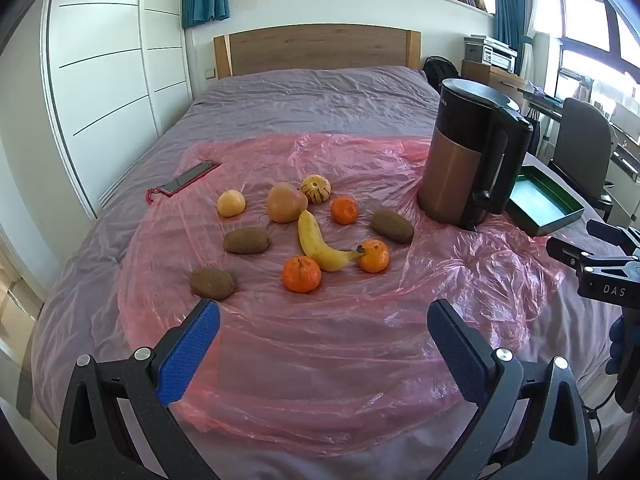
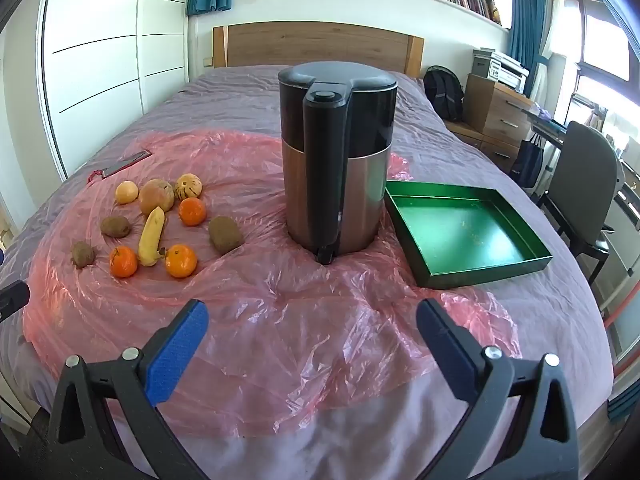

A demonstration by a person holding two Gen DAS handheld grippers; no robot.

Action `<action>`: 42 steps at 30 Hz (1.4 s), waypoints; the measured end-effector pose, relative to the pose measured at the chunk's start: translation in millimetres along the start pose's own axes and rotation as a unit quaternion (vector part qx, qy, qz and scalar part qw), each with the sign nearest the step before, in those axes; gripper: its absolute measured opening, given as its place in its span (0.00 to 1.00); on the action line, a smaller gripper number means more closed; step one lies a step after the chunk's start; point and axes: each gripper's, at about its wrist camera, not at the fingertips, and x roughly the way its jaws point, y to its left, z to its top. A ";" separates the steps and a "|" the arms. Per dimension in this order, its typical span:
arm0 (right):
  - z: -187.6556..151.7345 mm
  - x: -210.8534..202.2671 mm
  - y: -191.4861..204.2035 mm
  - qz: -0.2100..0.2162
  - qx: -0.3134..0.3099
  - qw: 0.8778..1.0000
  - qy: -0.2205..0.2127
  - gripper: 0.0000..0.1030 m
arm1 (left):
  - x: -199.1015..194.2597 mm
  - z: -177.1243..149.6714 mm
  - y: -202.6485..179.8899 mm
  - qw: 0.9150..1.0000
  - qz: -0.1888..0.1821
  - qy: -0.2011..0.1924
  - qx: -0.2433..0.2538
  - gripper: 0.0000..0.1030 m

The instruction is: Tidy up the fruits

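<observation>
Loose fruit lies on a pink plastic sheet [image 1: 320, 352] spread over a bed: a banana [image 1: 316, 246], three tangerines [image 1: 301, 274], three kiwis [image 1: 212, 283], a large apple [image 1: 285, 202], a pale round fruit [image 1: 231, 203] and a small striped melon [image 1: 316, 188]. A shallow green tray [image 2: 468, 232] stands empty to the right of a tall kettle [image 2: 336, 152]. My left gripper [image 1: 323, 332] hovers open in front of the fruit. My right gripper [image 2: 312, 332] hangs open in front of the kettle, nothing between its fingers. The fruit group [image 2: 152, 228] lies to its far left.
A phone in a red case [image 1: 186, 179] lies at the sheet's far left edge. The kettle [image 1: 468, 160] stands between the fruit and the tray [image 1: 540, 204]. An office chair [image 2: 584, 176] and a drawer unit [image 2: 496, 116] stand right of the bed; a wardrobe [image 1: 108, 80] stands left.
</observation>
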 end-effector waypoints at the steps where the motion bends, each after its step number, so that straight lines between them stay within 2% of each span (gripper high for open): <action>1: -0.1 -0.1 0.0 0.000 0.000 1.000 -0.001 1.00 | 0.0 0.0 0.0 1.000 0.000 -0.001 0.000 0.99; 42: -3.3 1.5 -5.2 0.007 0.014 1.000 -0.009 1.00 | 8.6 -2.2 6.0 1.000 0.013 0.016 -0.016 0.99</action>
